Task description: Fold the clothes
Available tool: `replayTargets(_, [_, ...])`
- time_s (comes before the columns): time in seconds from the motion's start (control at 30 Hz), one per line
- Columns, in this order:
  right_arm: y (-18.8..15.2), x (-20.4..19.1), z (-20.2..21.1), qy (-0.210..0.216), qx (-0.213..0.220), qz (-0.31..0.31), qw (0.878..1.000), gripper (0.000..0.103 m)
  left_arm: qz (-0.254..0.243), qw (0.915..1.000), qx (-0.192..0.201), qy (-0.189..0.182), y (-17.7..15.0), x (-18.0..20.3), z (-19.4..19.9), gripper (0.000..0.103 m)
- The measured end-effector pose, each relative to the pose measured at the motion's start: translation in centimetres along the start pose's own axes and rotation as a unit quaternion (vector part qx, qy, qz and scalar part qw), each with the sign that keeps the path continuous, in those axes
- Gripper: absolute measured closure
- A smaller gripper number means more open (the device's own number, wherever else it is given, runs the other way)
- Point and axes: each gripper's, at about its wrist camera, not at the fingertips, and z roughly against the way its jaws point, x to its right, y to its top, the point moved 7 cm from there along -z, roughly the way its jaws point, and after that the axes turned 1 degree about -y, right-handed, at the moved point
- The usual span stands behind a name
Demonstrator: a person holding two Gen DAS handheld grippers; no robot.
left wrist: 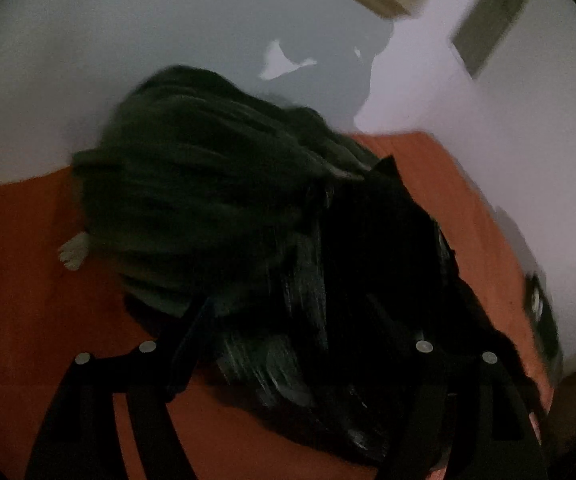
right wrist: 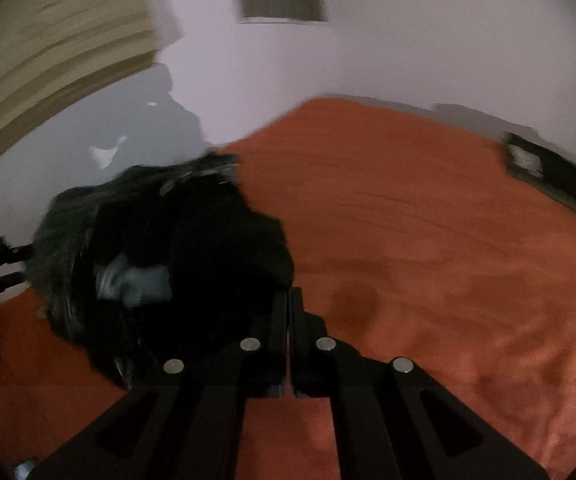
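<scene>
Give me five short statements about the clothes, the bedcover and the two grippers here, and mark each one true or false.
1. The clothes pile lies on an orange bedcover. True.
2. The right gripper has its jaws spread wide. False: its fingers are closed together.
3. The clothes are folded into a neat flat stack. False: they sit in a dark crumpled heap.
4. The left gripper has its fingers apart, with the dark clothing lying between them. True.
5. The bedcover to the right of the pile is covered in clothes. False: only a dark flat object lies at its far edge.
</scene>
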Motion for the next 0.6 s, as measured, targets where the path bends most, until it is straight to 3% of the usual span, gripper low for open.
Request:
replayTargets(0.17, [-1.0,12.0,1.7,-0.085,-0.053,0.024,0.995,0.103,-0.068,0.9968,-0.038,-0.018,-3.3,7.0,-1.5,0.028])
replayTargets(0.33, [-2.0,20.8,7.2,-0.148,-0.114,0.115,0.976,0.103,-0.158,0.9815,-0.089,-0.062,-9.9,17.4,-2.4,0.028])
replayTargets(0.4, [-3.2,23.4,9.3,-0.155,-0.144,0.126,0.969,0.103,-0.199,0.9686,-0.119,-0.089,-14.4,22.2,-2.6,0.028])
replayTargets(0.53, [-6.8,26.4,10.9,-0.121,-0.170,0.088,0.974,0.103,-0.318,0.9246,-0.167,-0.128,-25.2,29.5,-2.2,0.028])
replayTargets(0.6, [-8.7,27.2,10.1,-0.097,-0.164,0.058,0.980,0.103,-0.370,0.9051,-0.167,-0.126,-29.0,31.3,-2.0,0.028])
